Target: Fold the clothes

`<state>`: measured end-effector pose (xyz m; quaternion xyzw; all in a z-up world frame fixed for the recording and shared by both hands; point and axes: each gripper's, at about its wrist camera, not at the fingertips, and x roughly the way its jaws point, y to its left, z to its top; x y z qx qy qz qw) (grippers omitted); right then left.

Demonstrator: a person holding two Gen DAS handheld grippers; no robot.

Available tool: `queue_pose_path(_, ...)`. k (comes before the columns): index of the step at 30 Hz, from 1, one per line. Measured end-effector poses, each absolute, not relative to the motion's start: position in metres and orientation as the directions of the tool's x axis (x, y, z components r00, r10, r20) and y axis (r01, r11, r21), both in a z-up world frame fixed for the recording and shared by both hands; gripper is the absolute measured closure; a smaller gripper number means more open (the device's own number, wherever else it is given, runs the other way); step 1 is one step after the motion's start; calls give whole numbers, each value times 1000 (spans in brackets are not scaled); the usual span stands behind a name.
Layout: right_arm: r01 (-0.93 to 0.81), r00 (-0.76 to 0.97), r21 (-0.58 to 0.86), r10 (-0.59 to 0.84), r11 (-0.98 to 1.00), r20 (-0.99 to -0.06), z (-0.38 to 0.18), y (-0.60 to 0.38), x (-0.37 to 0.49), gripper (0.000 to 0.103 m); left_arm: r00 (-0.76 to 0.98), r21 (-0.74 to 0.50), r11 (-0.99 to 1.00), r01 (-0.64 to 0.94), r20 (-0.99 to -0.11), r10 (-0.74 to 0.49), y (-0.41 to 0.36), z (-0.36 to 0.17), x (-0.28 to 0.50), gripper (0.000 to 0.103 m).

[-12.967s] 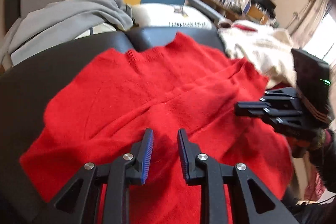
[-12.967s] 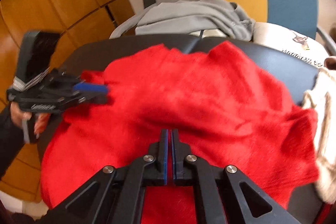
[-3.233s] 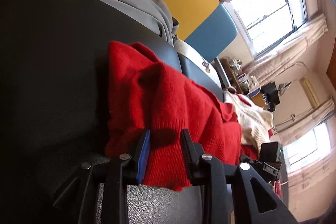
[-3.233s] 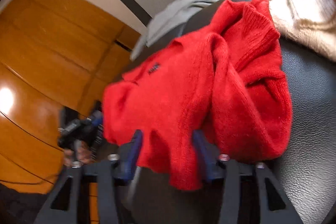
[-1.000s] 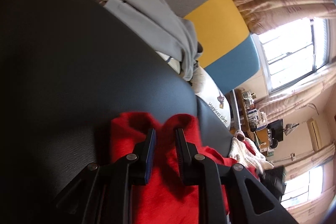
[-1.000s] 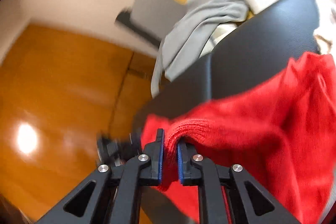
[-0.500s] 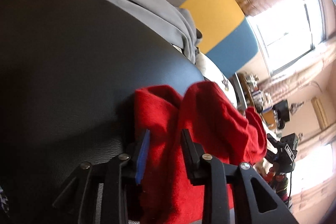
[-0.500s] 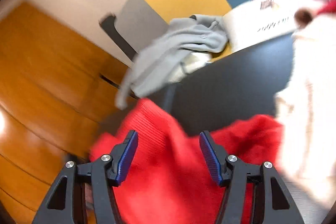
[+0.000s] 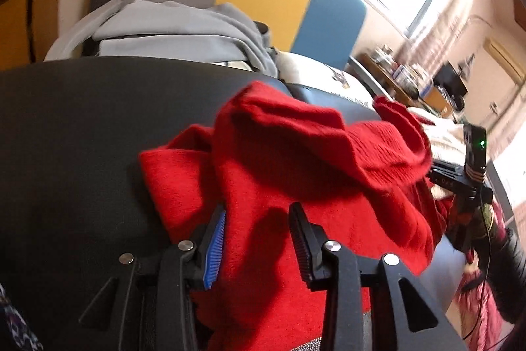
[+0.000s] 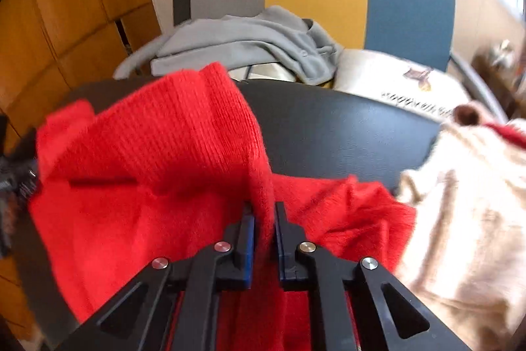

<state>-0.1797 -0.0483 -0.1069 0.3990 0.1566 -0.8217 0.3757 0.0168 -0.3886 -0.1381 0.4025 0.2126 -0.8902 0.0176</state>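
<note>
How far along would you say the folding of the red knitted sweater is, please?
Partly done: the red knitted sweater lies bunched, not flat. In hand: the right gripper pinches a raised fold; the left gripper is open over it. Left: squaring it, then the cream knitted garment.

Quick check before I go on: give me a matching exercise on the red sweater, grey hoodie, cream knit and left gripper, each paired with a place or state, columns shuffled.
Things:
1. red sweater
2. grey hoodie
3. cream knit
4. left gripper

Places or states:
A. open, jaws astride red fabric
B. piled on the chair with the grey, yellow and blue back
C. pinched in the right gripper, a fold lifted
D. heaped at the right end of the black surface

Pairs: 1-C, 2-B, 3-D, 4-A
</note>
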Motion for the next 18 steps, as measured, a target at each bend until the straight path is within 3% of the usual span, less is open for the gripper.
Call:
queue_pose_path(1, 740, -405, 38, -491, -671, -771, -105, -46, -178, 94, -670, -378, -903, 205, -727, 152, -390, -139, 16, 70)
queue_pose_path(3, 726, -408, 56, -494, -686, -768, -99, -41, -179, 95, -662, -417, -883, 216, -727, 181, -394, -140, 14, 95)
queue_pose_path(5, 686, -398, 134, -524, -715, -753, -89, -27, -186, 95, -710, -587, -788, 185, -634, 306, -407, -132, 24, 95)
queue_pose_path(8, 587, -358, 281, -555, -759, -751, -91, -3, -208, 95, -733, -675, -713, 191, -581, 354, -422, -126, 37, 95)
queue_pose_path(12, 480, -302, 426, -600, -767, -741, -106, 23, -225, 94, -667, -642, -706, 299, -669, 327, -432, -151, 33, 95)
queue_pose_path(14, 469, -286, 477, -639, -744, -714, -112, 30, -223, 90, -666, -657, -684, 316, -667, 333, -434, -161, 34, 86)
queue_pose_path(18, 452, -262, 557, -701, -697, -664, -121, 42, -216, 65, -727, -703, -651, 286, -602, 330, -433, -162, 43, 72)
